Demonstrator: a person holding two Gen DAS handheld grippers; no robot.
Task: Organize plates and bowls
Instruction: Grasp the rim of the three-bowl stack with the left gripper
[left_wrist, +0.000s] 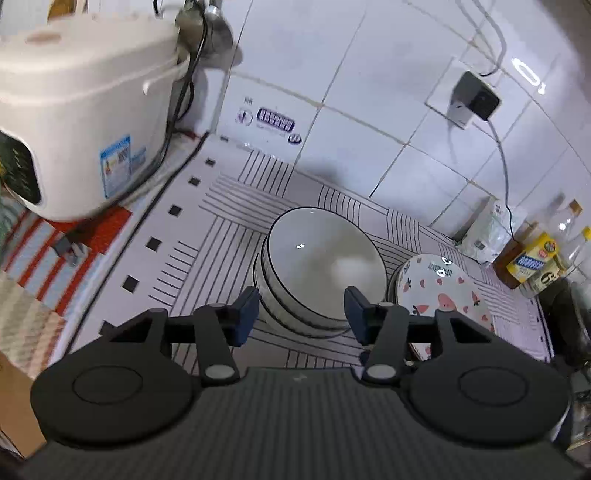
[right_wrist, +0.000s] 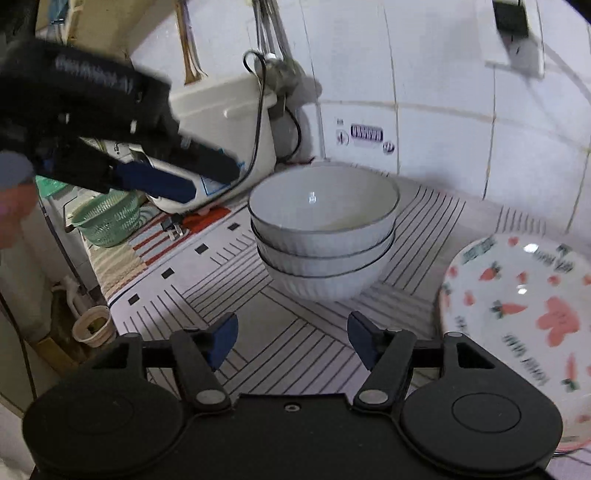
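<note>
I am holding the left gripper (left_wrist: 301, 312) tilted down over the tabletop (left_wrist: 236, 221), its jaws standing wide with nothing between them, just short of the stack of three white bowls (left_wrist: 321, 269) at its 12 o'clock. I am keeping the right gripper (right_wrist: 293, 341) low and nearly level, jaws wide and empty, with the bowls at 12 o'clock and the strawberry-print plates (right_wrist: 517, 310) at 3 o'clock, just beside the stack. The left gripper is showing at 10 o'clock in the right wrist view, in front of the rice cooker (right_wrist: 229, 122).
</note>
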